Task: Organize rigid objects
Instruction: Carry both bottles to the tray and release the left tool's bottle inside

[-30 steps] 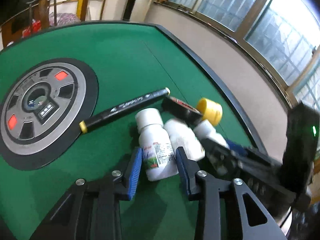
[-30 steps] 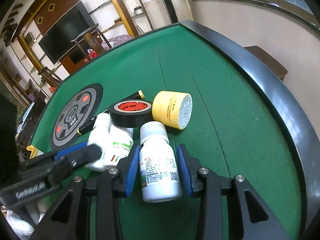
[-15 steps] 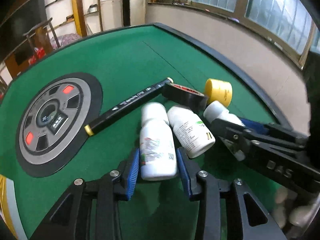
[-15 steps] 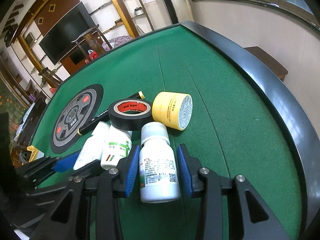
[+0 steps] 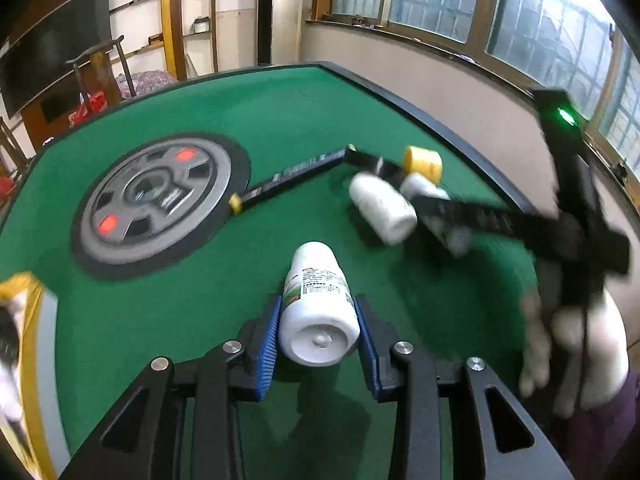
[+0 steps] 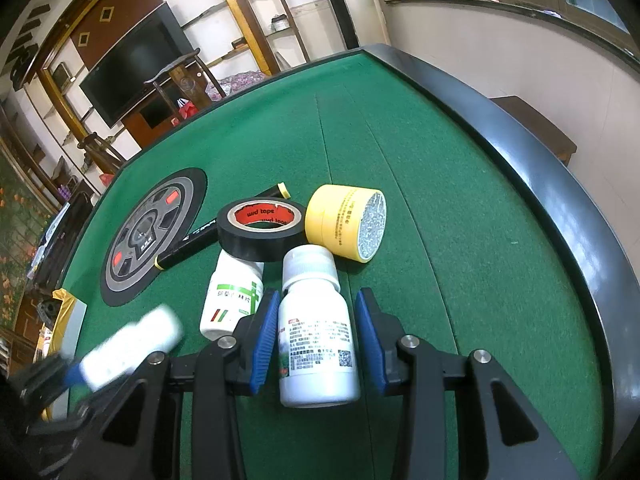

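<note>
left gripper clamped a white pill bottle, lifted above the green felt table, apparently to relocate it | right gripper gaped astride a second white bottle lying on felt; likely next pick

The left tongs clamp a white bottle between their blue pads, its flat base toward the camera and its cap end pointing away over the green table. Beyond the bottle, to the right, lies a second white bottle, blurred, with a yellow roll just behind it. A black marker runs from that roll toward the round grey dial. The right tongs, blurred, reach in near the second bottle.
</note>
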`<state>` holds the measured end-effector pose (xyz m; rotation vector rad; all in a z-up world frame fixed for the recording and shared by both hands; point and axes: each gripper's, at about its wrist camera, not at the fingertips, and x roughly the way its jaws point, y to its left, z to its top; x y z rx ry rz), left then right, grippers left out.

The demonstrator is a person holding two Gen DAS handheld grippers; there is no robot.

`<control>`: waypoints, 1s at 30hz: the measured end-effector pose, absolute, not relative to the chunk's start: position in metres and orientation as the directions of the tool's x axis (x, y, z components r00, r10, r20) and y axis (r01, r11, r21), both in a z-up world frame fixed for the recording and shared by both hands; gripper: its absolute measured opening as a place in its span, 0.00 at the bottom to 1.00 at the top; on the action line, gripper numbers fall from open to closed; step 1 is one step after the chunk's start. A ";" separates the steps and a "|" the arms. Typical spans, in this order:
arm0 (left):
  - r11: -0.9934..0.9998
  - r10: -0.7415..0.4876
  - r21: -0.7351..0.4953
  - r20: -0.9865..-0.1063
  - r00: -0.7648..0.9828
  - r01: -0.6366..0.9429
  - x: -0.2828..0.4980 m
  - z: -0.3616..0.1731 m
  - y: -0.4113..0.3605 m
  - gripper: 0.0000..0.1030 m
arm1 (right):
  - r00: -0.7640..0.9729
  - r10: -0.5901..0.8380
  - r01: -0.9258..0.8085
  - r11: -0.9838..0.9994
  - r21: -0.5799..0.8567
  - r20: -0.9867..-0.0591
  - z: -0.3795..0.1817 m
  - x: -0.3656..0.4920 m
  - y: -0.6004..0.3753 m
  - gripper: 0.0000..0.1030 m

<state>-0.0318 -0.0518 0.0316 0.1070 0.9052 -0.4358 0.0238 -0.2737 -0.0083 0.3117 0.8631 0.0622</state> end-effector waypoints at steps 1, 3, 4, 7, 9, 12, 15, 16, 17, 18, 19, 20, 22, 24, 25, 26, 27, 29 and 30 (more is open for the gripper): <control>0.908 -0.317 -0.086 -0.780 0.539 0.410 -0.036 0.032 -0.051 0.35 | 0.651 0.177 0.071 0.954 0.291 -0.738 -0.008 0.024 -0.273 0.38; 0.907 -0.298 -0.053 -0.783 0.546 0.418 -0.040 0.029 -0.054 0.39 | 0.652 0.176 0.064 0.956 0.285 -0.737 -0.008 0.025 -0.272 0.40; 0.907 -0.288 -0.043 -0.790 0.542 0.419 -0.038 0.026 -0.057 0.42 | 0.653 0.176 0.062 0.957 0.283 -0.737 -0.008 0.025 -0.271 0.41; 0.904 -0.284 -0.034 -0.792 0.540 0.426 -0.031 0.017 -0.063 0.49 | 0.656 0.180 0.056 0.957 0.285 -0.733 -0.009 0.027 -0.271 0.42; 0.903 -0.250 0.017 -0.792 0.558 0.429 -0.031 0.007 -0.070 0.47 | 0.657 0.192 0.048 0.954 0.295 -0.729 -0.009 0.028 -0.272 0.46; 0.903 -0.248 0.024 -0.786 0.566 0.429 -0.041 0.003 -0.069 0.34 | 0.657 0.203 0.021 0.958 0.287 -0.726 -0.010 0.029 -0.266 0.55; 0.914 -0.258 -0.015 -0.791 0.554 0.405 -0.049 0.010 -0.057 0.34 | 0.656 0.197 0.013 0.962 0.272 -0.728 -0.010 0.030 -0.264 0.57; 0.918 -0.254 -0.016 -0.790 0.558 0.396 -0.054 0.012 -0.052 0.34 | 0.657 0.199 0.013 0.962 0.274 -0.727 -0.010 0.029 -0.264 0.57; 0.923 -0.256 -0.025 -0.787 0.562 0.385 -0.060 0.016 -0.045 0.35 | 0.658 0.201 0.012 0.961 0.278 -0.726 -0.010 0.029 -0.265 0.57; 0.926 -0.258 -0.034 -0.785 0.563 0.377 -0.065 0.019 -0.040 0.35 | 0.658 0.203 0.012 0.960 0.280 -0.725 -0.010 0.029 -0.265 0.57; 0.929 -0.259 -0.040 -0.781 0.569 0.368 -0.070 0.023 -0.034 0.35 | 0.658 0.203 0.012 0.960 0.280 -0.725 -0.010 0.029 -0.265 0.57; 0.933 -0.255 -0.039 -0.773 0.581 0.357 -0.076 0.029 -0.026 0.35 | 0.657 0.200 0.012 0.961 0.276 -0.726 -0.011 0.030 -0.264 0.57; 0.941 -0.248 -0.038 -0.757 0.605 0.337 -0.086 0.038 -0.015 0.35 | 0.659 0.166 0.036 0.967 0.252 -0.733 -0.011 0.028 -0.264 0.45; 0.949 -0.242 -0.044 -0.735 0.634 0.312 -0.097 0.047 -0.002 0.35 | 0.663 0.131 0.072 0.969 0.238 -0.737 -0.011 0.025 -0.266 0.35; 0.952 -0.241 -0.048 -0.729 0.641 0.303 -0.101 0.050 0.003 0.35 | 0.664 0.133 0.074 0.967 0.242 -0.736 -0.011 0.025 -0.267 0.33; 0.955 -0.241 -0.056 -0.721 0.649 0.292 -0.104 0.053 0.011 0.35 | 0.664 0.131 0.075 0.968 0.240 -0.736 -0.011 0.025 -0.267 0.33; 0.958 -0.238 -0.059 -0.714 0.658 0.282 -0.107 0.057 0.018 0.35 | 0.664 0.117 0.079 0.971 0.225 -0.738 -0.011 0.025 -0.265 0.33; 0.961 -0.238 -0.069 -0.703 0.670 0.270 -0.110 0.062 0.030 0.35 | 0.662 0.085 0.090 0.977 0.192 -0.744 -0.010 0.024 -0.261 0.33; 0.960 -0.247 -0.084 -0.695 0.675 0.266 -0.113 0.065 0.037 0.35 | 0.662 0.055 0.097 0.983 0.159 -0.747 -0.008 0.019 -0.257 0.33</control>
